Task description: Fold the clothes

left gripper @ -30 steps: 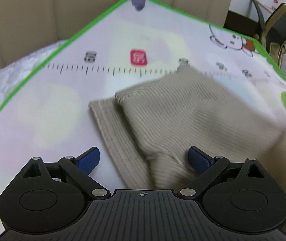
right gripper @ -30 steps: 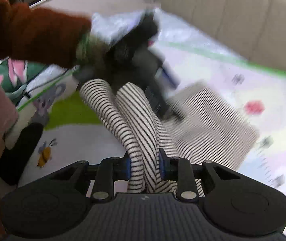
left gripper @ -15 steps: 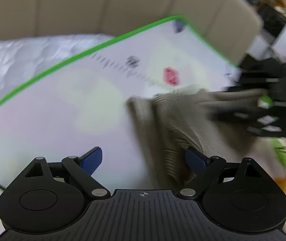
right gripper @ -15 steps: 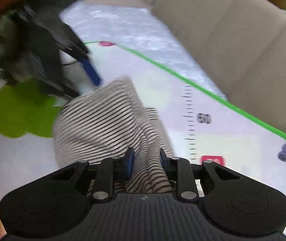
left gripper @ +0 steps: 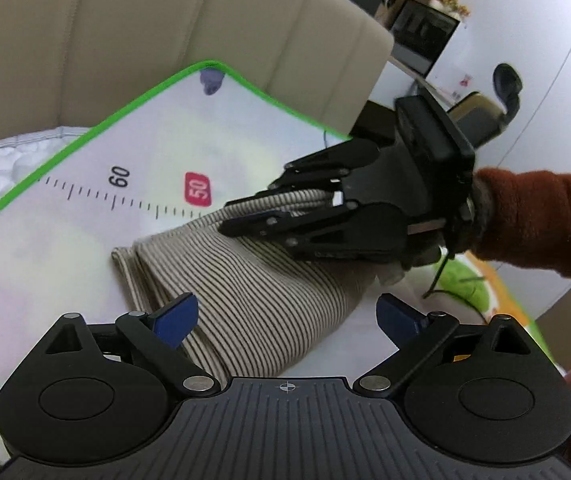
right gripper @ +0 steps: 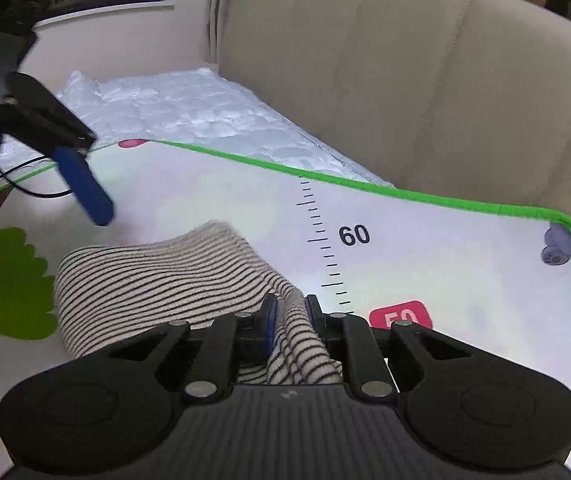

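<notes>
A beige garment with thin dark stripes [left gripper: 253, 288] lies bunched on a white play mat with a green border [left gripper: 85, 216]. My left gripper [left gripper: 285, 316] is open and empty, hovering over the garment's near end. My right gripper [right gripper: 288, 312] is shut on a fold of the striped garment [right gripper: 157, 280] and holds it just above the mat [right gripper: 445, 264]. The right gripper also shows in the left wrist view [left gripper: 245, 216], pinching the garment's far end. One blue finger of the left gripper [right gripper: 81, 188] shows at the left of the right wrist view.
A beige padded headboard [right gripper: 425, 92] runs behind the mat. A white quilted sheet [right gripper: 189, 108] lies beyond the mat's green edge. The mat carries a ruler print and a red 50 tag [left gripper: 197, 190]. A black cable [right gripper: 25, 188] trails at the left.
My right gripper has carried the pinched fold across toward the ruler print. My left gripper stayed open and shifted, and the garment now lies between its fingers.
</notes>
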Demonstrator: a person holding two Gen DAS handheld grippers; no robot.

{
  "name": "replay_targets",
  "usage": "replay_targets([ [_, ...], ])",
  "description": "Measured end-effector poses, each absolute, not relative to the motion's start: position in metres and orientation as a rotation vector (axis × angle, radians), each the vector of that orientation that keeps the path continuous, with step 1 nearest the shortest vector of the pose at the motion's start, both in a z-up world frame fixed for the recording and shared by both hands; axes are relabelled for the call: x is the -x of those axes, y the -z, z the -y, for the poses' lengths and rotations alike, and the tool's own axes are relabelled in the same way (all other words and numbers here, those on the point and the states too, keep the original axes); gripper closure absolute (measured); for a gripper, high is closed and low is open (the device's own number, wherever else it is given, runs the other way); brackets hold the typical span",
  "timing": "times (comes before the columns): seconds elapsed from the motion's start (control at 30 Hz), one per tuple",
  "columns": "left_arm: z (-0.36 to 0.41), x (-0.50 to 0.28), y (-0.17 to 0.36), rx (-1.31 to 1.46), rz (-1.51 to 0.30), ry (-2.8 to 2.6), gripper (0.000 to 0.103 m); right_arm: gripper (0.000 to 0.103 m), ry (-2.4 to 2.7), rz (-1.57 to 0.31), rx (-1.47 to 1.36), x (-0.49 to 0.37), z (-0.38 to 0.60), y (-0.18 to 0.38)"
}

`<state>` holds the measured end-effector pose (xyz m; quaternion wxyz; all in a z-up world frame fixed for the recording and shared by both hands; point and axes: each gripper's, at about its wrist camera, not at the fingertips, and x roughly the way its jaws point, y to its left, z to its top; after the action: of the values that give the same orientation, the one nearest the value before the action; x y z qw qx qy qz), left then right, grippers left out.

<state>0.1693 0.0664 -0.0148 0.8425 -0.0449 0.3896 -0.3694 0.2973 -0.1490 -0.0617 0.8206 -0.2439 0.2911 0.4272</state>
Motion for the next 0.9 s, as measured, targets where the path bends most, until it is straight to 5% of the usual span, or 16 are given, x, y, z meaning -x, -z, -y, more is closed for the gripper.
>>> replay_targets([
  [0.2,-0.010,-0.174,0.035,-0.143,-0.768,0.663,0.013,0.075,-0.865,-0.683,0.414,-0.327,0.156,0.069],
  [0.33,0.005,-0.186,0.043,-0.147,-0.813,0.631,0.010,0.068,-0.773,-0.707,0.356,-0.330,0.166,0.045],
  [0.4,0.009,-0.184,0.048,-0.161,-0.819,0.620,0.008,0.053,-0.727,-0.694,0.305,-0.319,0.183,0.029],
  [0.43,0.009,-0.183,0.049,-0.165,-0.824,0.614,0.007,0.038,-0.705,-0.686,0.277,-0.313,0.193,0.021],
  [0.47,0.009,-0.183,0.051,-0.163,-0.830,0.609,0.006,0.036,-0.682,-0.679,0.250,-0.307,0.202,0.013],
  [0.9,0.008,-0.196,0.051,-0.101,-0.894,0.558,0.004,0.029,-0.527,-0.795,0.067,-0.315,0.231,0.074],
])
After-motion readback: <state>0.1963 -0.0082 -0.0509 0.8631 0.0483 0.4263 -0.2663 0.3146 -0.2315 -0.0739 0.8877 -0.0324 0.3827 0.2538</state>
